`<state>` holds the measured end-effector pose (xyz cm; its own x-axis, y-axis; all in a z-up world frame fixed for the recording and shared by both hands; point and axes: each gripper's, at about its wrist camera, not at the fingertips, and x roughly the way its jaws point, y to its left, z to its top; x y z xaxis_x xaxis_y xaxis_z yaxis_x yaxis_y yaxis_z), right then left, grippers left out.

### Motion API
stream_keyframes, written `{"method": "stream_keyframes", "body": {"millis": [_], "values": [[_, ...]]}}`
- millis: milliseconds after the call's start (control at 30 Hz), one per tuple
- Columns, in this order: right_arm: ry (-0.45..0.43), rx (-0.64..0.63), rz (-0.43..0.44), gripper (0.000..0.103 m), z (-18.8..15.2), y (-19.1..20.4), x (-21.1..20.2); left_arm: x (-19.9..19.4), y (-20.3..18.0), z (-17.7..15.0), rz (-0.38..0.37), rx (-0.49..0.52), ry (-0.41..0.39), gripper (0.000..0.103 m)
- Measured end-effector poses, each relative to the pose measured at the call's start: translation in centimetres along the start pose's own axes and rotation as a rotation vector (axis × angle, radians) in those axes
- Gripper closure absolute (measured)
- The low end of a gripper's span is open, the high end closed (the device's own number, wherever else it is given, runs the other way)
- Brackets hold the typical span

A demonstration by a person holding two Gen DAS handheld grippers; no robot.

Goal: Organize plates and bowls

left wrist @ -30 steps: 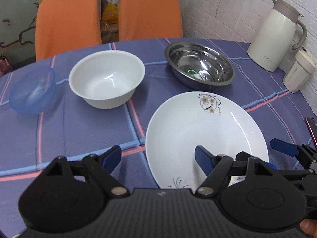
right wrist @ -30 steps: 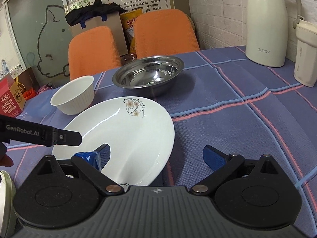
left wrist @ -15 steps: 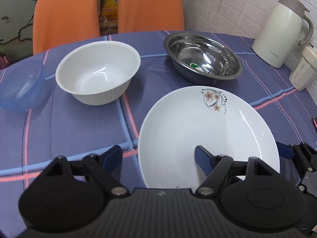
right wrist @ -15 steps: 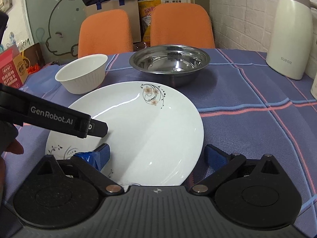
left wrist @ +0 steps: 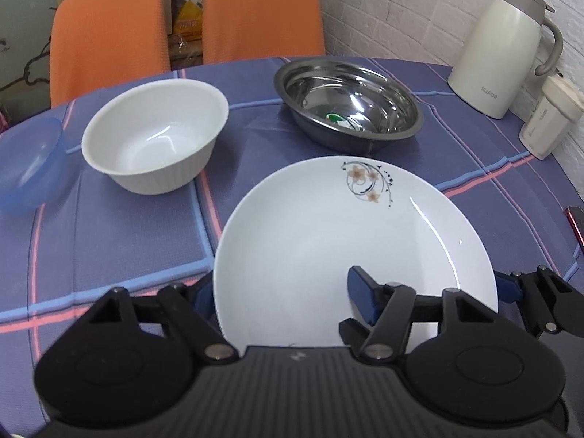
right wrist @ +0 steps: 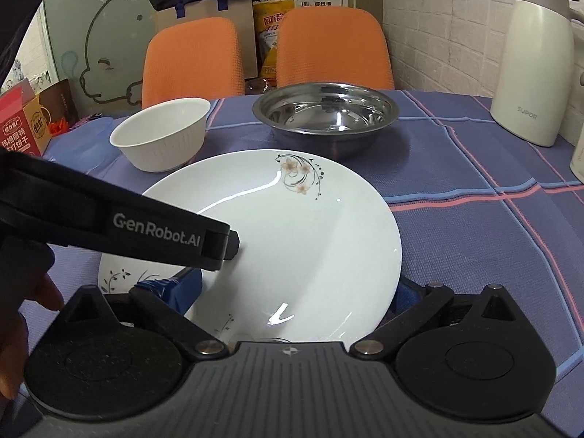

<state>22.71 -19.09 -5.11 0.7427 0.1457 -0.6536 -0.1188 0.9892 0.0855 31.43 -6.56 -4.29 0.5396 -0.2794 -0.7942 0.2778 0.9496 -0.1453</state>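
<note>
White floral plate sits on the blue checked tablecloth, nearest the person; both grippers are at its near edge. Left gripper jaws spread wide, one finger over the plate's inside and the other outside its left rim, gripping nothing; right gripper likewise wide open, straddling the plate's near right rim, one finger over the plate, one beyond it. Beyond the plate: white bowl far left, steel bowl straight behind, blue bowl further left still, cream thermos far right.
</note>
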Motion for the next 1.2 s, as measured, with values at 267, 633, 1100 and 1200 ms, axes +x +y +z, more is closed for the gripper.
{"method": "stream_keyframes", "body": {"millis": [267,633,1100,1200], "values": [[-0.063,0.015,-0.011,0.013,-0.6,0.8,-3.4,-3.6,-1.0,-1.5,0.004,0.023,-0.053,0.040],[-0.145,-0.058,0.081,0.013,-2.5,7.0,-9.2,-13.2,2.4,-7.2,0.079,-0.015,-0.169,0.041],[-0.094,-0.235,0.279,0.013,-6.7,19.4,-11.1,-20.6,12.7,-17.9,0.250,-0.216,-0.199,0.041],[-0.074,-0.262,0.283,0.013,-7.4,20.4,-10.8,-20.3,14.2,-18.9,0.236,-0.250,-0.187,0.041]]}}
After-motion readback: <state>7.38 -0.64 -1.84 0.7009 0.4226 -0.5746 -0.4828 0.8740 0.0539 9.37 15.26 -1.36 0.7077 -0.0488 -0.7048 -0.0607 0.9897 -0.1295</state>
